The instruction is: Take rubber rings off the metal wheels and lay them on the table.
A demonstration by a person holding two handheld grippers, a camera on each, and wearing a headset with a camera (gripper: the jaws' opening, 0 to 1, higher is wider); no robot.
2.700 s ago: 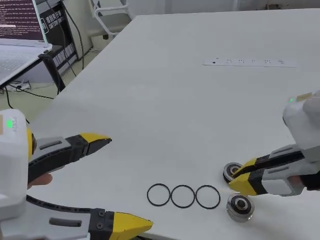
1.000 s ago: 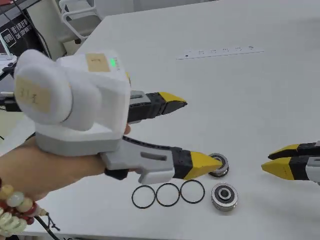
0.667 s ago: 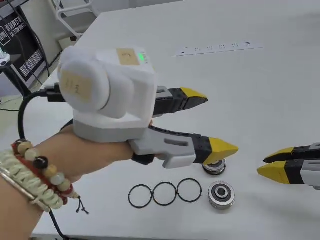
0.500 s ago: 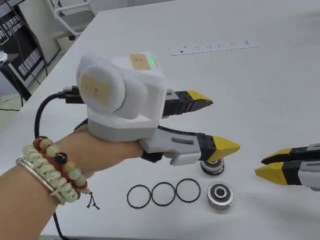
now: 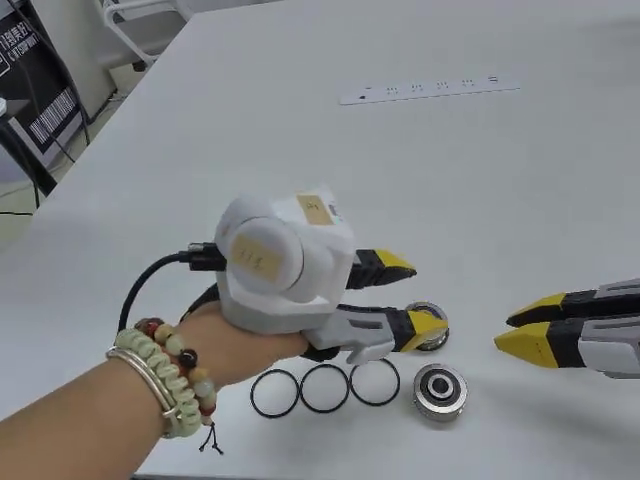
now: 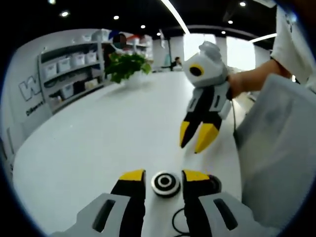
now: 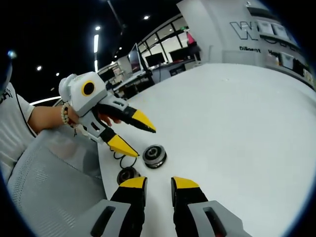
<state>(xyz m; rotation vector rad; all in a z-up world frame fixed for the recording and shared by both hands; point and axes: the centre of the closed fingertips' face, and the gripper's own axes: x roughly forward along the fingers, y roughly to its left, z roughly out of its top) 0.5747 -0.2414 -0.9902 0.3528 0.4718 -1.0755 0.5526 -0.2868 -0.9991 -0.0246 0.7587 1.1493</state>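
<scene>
White worktop (image 5: pixel 300 150), person seated at its near edge.

Left gripper (image 5: pixel 420 297), held in a hand (image 5: pixel 235 350) with bead bracelets at the wrist, is low over the worktop. Its yellow-tipped fingers (image 5: pixel 428 324) are spread wide, released. In the left gripper view, a small round metal wheel (image 6: pixel 165 183) with a dark hub lies flat between the two tips, a slim gap on each side. In the head view the nearer fingertip partly covers this wheel (image 5: pixel 434 340).

Second metal wheel (image 5: pixel 440 389) lies flat just nearer the person, free of either gripper. Whether either wheel carries a rubber ring: cannot tell.

Three thin black rubber rings (image 5: pixel 350 385) lie flat in a row, side by side, just left of the second wheel and below the left gripper's body.

Right gripper (image 5: pixel 512 331) sits off to the right, near the wheels but apart from them. Its fingers are a narrow gap apart, grasping nothing, and point toward the wheels.

Long white power strip (image 5: pixel 430 88) lies at the far side, well apart.
</scene>
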